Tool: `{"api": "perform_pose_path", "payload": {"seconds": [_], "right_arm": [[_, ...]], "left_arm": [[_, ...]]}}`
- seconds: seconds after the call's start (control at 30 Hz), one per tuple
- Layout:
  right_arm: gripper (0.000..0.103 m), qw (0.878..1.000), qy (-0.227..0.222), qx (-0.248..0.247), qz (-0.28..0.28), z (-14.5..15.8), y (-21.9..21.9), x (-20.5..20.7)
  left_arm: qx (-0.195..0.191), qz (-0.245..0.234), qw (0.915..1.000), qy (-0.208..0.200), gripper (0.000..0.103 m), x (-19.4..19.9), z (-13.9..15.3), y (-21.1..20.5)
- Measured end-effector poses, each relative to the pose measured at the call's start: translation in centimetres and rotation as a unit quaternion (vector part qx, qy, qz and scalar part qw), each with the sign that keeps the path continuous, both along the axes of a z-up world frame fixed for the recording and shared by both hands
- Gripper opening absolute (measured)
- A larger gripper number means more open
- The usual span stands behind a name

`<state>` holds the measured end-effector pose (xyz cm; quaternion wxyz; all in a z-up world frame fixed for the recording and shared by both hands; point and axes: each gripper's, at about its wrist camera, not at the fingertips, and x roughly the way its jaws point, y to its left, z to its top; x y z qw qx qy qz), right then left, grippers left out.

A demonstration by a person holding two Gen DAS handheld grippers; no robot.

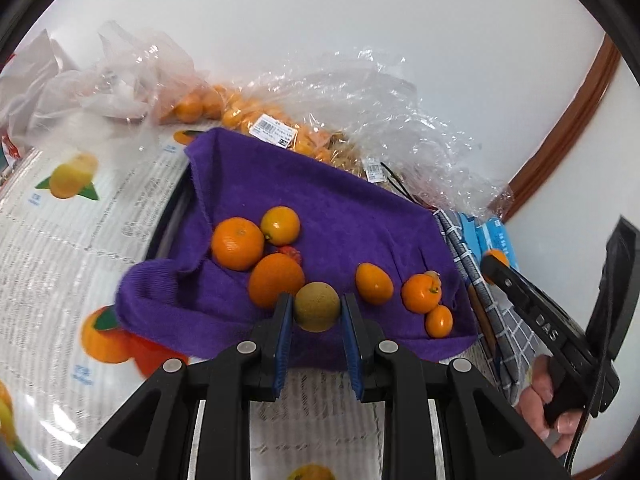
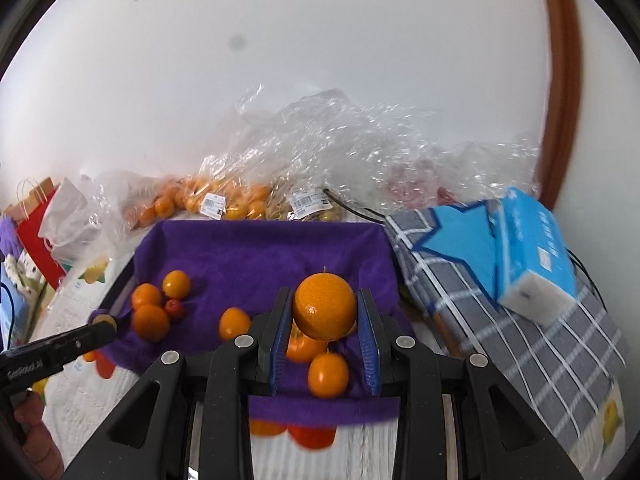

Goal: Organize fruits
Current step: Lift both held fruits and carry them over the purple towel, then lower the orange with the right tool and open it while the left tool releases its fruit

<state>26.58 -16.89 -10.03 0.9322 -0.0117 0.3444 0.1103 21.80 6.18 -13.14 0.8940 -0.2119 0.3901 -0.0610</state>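
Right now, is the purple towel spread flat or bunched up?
Mostly spread, with loose fruit lying on it. The purple towel is bunched into a rolled lump at its near left corner, and a fold runs along its left edge.

A towel [image 2: 256, 248] lies spread on the table [image 1: 60, 240], with oranges [image 2: 150, 312] clustered at its left. Behind it, bags of fruit [image 2: 224, 200] line the wall. To its right, a tissue pack [image 2: 532, 256] rests on a checked cloth [image 2: 520, 340].

Bright, even indoor light, fisheye views

Soft shadows only; glints on the plastic bags [image 2: 340, 136]; edges bend and darken, and the near tablecloth [image 1: 48, 280] blurs slightly.
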Motion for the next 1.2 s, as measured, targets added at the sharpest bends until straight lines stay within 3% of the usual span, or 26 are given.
{"api": "perform_pose_path", "payload": {"seconds": [0.17, 0.47, 0.77, 1.2], "right_arm": [[0.032, 0.999, 0.022, -0.002, 0.023, -2.0, 1.0, 3.9], [0.032, 0.997, 0.065, 0.004, 0.047, -5.3, 1.7, 7.5], [0.032, 0.995, 0.089, 0.016, 0.051, -6.7, 1.6, 8.1], [0.032, 0.995, 0.086, 0.01, 0.052, -6.8, 1.5, 7.8]], "left_arm": [[-0.009, 0.003, 1.0, 0.001, 0.023, 1.9, -0.6, -1.5], [0.018, 0.004, 0.9994, 0.028, 0.023, 4.2, -2.0, -3.6], [0.044, 0.007, 0.9984, 0.035, 0.023, 4.7, -2.8, -4.2], [0.068, 0.0, 0.997, 0.036, 0.023, 5.0, -3.0, -4.6]]}}
